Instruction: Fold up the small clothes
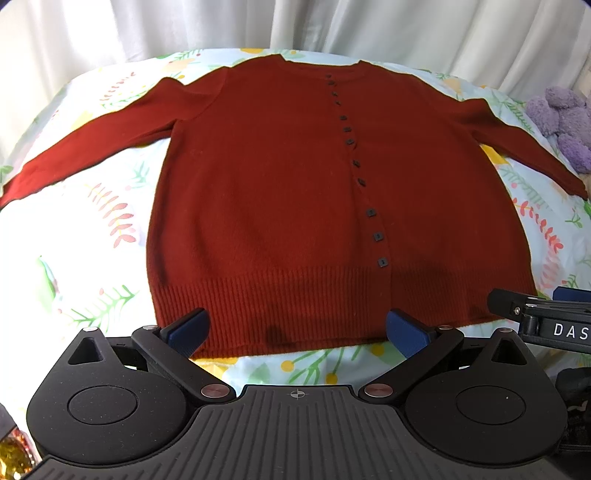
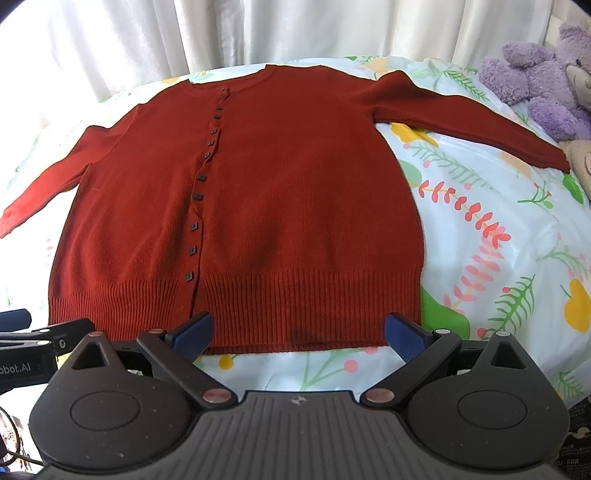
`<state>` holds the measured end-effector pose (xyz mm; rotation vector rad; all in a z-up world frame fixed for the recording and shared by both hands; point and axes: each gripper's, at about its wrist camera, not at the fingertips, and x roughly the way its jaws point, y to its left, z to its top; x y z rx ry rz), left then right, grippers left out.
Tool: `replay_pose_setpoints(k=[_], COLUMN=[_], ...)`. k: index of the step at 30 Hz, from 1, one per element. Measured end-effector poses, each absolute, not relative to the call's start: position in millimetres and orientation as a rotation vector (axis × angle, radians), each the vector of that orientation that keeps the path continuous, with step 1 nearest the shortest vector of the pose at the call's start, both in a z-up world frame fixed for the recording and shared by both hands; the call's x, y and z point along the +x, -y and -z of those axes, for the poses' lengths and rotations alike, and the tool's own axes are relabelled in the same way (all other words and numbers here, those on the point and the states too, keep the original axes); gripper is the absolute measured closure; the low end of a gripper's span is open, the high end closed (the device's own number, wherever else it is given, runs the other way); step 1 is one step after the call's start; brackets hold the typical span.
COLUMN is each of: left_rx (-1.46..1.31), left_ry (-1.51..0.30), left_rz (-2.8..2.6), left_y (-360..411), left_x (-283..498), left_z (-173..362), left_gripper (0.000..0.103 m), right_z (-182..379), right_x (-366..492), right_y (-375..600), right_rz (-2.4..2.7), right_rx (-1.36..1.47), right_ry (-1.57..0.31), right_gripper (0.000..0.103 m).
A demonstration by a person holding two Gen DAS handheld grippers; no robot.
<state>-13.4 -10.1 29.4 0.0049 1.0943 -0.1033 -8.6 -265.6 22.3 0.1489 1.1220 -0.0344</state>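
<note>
A rust-red buttoned cardigan point(image 1: 266, 192) point(image 2: 288, 192) lies flat and face up on the flowered bedsheet, both sleeves spread out to the sides and its ribbed hem nearest me. My left gripper point(image 1: 295, 332) hovers open just in front of the left half of the hem, its blue pads wide apart and holding nothing. My right gripper point(image 2: 299, 334) stands open in the same way before the right half of the hem. In the left wrist view the right gripper's body point(image 1: 543, 314) shows at the right edge.
The flowered bedsheet point(image 2: 498, 240) covers the bed all round the cardigan. A purple plush toy point(image 2: 539, 81) lies at the far right by the right sleeve's cuff. White curtains point(image 1: 295, 26) hang behind the bed.
</note>
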Motion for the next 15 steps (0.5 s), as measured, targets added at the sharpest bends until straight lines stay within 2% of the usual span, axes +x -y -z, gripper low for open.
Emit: replay_pose_setpoints(k=[15], left_rx=[0.005], left_ry=[-1.094], left_rz=[0.103], left_y=[11.4], left_x=[-14.1], left_z=[-30.2], left_gripper=[0.0], right_z=[-22.7], right_x=[-8.1], right_y=[265.3], right_rz=[0.032], right_rx=[0.15], right_ry=[-1.126], right_gripper=[0.004])
